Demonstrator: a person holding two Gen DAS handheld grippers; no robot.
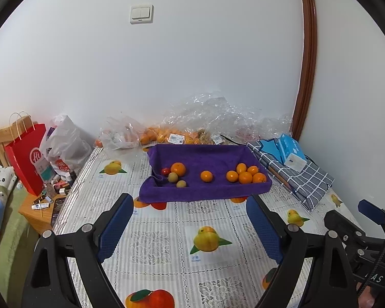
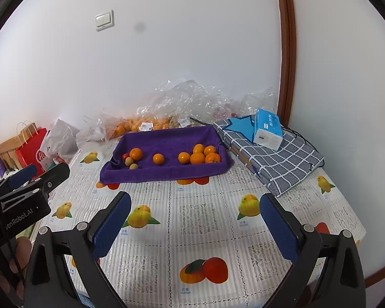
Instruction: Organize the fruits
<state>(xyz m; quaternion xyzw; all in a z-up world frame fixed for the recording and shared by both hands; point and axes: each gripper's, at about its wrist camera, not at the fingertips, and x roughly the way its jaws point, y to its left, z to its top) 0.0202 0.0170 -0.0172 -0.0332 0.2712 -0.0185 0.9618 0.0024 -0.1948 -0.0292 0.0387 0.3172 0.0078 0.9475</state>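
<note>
Both tongs, left gripper (image 1: 188, 210) & right gripper (image 2: 196, 209), are hanging spread wide w/ nothing btwn them over the table (image 2: 205, 231). Oranges (image 1: 245, 175) are sitting in the purple tray (image 1: 205, 195) (five bunched at its right end), well ahead.

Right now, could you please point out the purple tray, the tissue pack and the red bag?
purple tray (image 1: 205, 192), left wrist view, front wall.
tissue pack (image 2: 268, 129), right wrist view, top face.
red bag (image 1: 25, 164), left wrist view, front panel.
</note>
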